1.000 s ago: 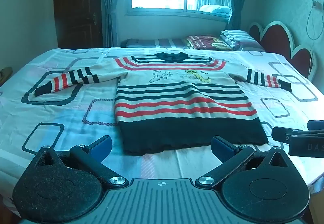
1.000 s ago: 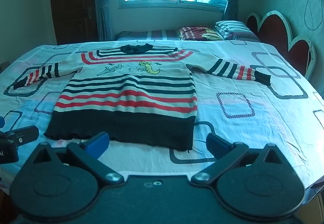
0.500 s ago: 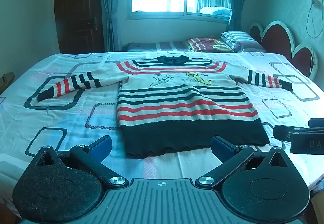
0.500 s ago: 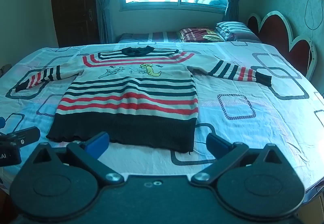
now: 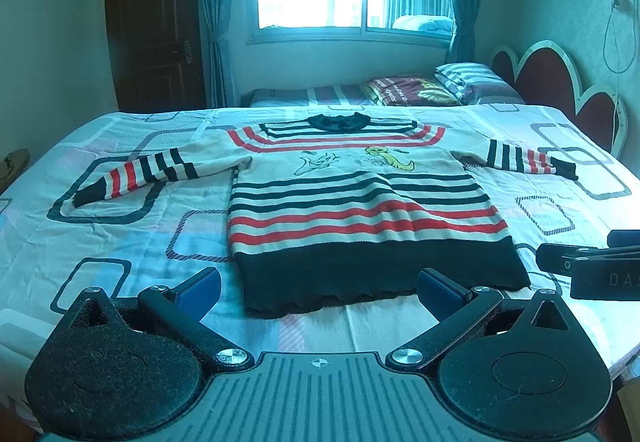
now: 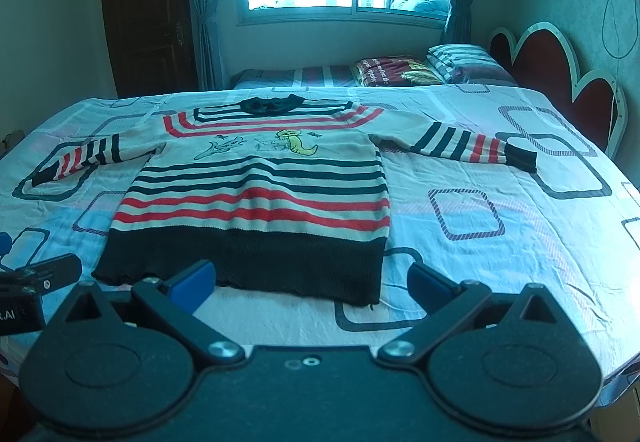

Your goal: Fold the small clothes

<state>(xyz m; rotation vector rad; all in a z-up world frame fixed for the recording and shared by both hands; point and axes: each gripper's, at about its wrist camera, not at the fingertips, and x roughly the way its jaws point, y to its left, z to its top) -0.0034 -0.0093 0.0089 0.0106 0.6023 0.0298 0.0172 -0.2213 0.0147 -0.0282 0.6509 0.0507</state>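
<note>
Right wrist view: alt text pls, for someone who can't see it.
A striped sweater lies flat, sleeves spread, on a patterned bed, unfolded. The open right gripper hovers near its dark hem, holding nothing; the left gripper shows at the left edge.

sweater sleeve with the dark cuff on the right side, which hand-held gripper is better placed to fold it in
Right. The right hand-held gripper is open at the sweater's right hem corner, on the same side as that sleeve. The left hand-held gripper, also open, sits nearer the left hem and would have to cross the body.
</note>
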